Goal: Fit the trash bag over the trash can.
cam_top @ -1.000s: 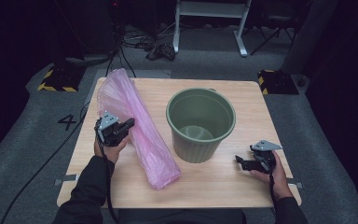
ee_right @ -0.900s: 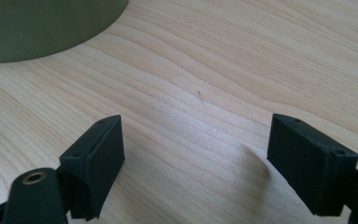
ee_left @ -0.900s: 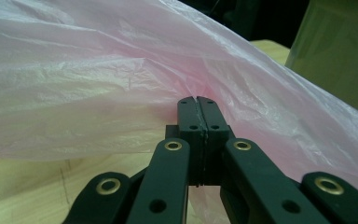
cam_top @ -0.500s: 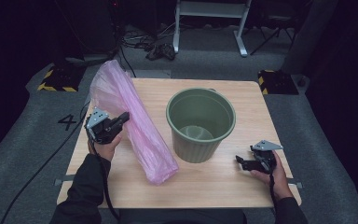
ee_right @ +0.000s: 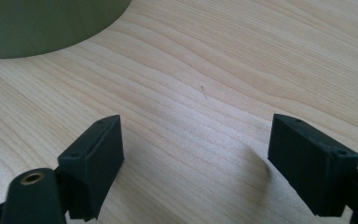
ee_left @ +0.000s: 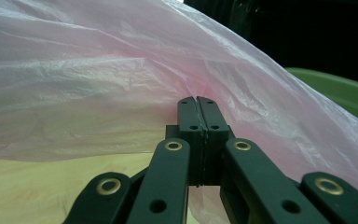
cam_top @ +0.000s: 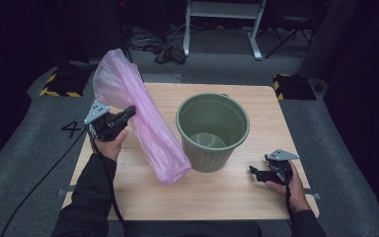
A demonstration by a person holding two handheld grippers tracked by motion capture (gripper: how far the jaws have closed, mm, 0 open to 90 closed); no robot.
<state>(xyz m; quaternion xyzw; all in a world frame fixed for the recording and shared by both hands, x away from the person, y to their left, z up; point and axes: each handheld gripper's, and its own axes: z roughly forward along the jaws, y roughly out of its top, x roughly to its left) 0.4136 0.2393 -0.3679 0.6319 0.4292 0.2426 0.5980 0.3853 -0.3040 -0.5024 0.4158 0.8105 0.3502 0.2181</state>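
My left claw [cam_top: 128, 111] sits left of centre in the high view, its jaws clamped together on a fold of the pink plastic bag [cam_top: 138, 116]. In the left gripper view I see the film pinched right between the pads, the bag [ee_left: 98, 84] spreading across the upper frame. The bag runs as a long slanted tube from the upper left, where its far end is lifted off the wooden worktop [cam_top: 227, 197], down to centre, where its lower end rests on the worktop just beside the green bucket [cam_top: 213, 129]. I cannot tell whether bag and bucket touch.

The bucket stands upright at mid-frame, mouth open. My right claw [cam_top: 254, 172] rests low at lower right, jaws spread apart with nothing between them; the right gripper view shows bare wood [ee_right: 205, 93] there and the bucket's base [ee_right: 46, 23] at upper left. There is open worktop along the near edge between my two forearms, and a clear strip between the bucket and the right edge.
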